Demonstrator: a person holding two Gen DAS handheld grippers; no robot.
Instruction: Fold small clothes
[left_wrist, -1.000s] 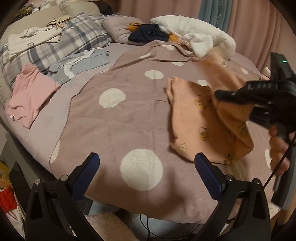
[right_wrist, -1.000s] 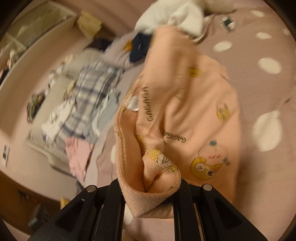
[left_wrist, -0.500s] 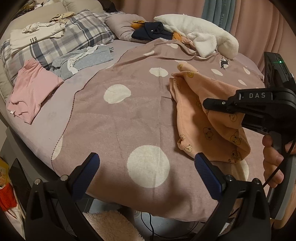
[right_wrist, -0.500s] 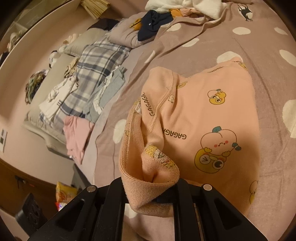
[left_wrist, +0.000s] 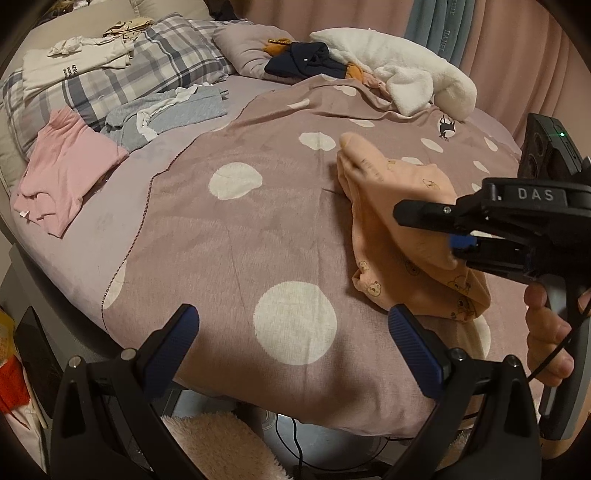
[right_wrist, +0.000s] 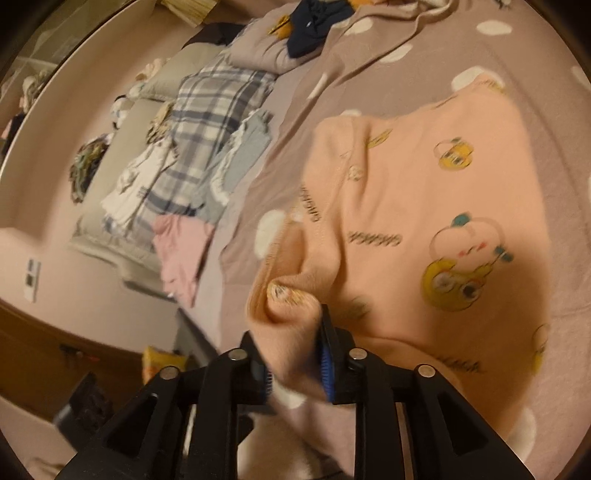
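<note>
Left gripper (left_wrist: 293, 332): hanging with blue pads (left_wrist: 415, 349) spread wide and nothing between them, over the near edge of the blanket (left_wrist: 236, 236).

Right gripper (right_wrist: 295, 354): pinching a bunched edge of the peach garment (right_wrist: 424, 206); seen from the left wrist view at 3 o'clock (left_wrist: 458, 242), with the holding hand (left_wrist: 546, 332) showing below it.

Peach garment (left_wrist: 388, 206): lying on the blanket at 2 to 3 o'clock in the left view, partly folded over itself, showing cartoon prints and small lettering; near edge lifting into the right gripper, rest resting on the blanket. Right view blurring slightly.

Blanket: mauve with white dots, covering most of the bed and draping over its near edge.

Pink garment (left_wrist: 62, 177): lying flat at 9 o'clock on the bare sheet, well apart from the peach garment.

Grey garment (left_wrist: 166, 114): lying crumpled at 10 o'clock, just beside the plaid pillow (left_wrist: 147, 70), which is carrying a white garment (left_wrist: 74, 66).

Navy garment (left_wrist: 306, 61): sitting at 12 o'clock on a mauve pillow, touching a white fleece (left_wrist: 402, 81) at 1 o'clock.

Pink curtains (left_wrist: 517, 48): hanging behind the bed at 1 to 2 o'clock.

Fluffy rug (left_wrist: 221, 446): showing on the floor at 6 o'clock below the bed edge.
</note>
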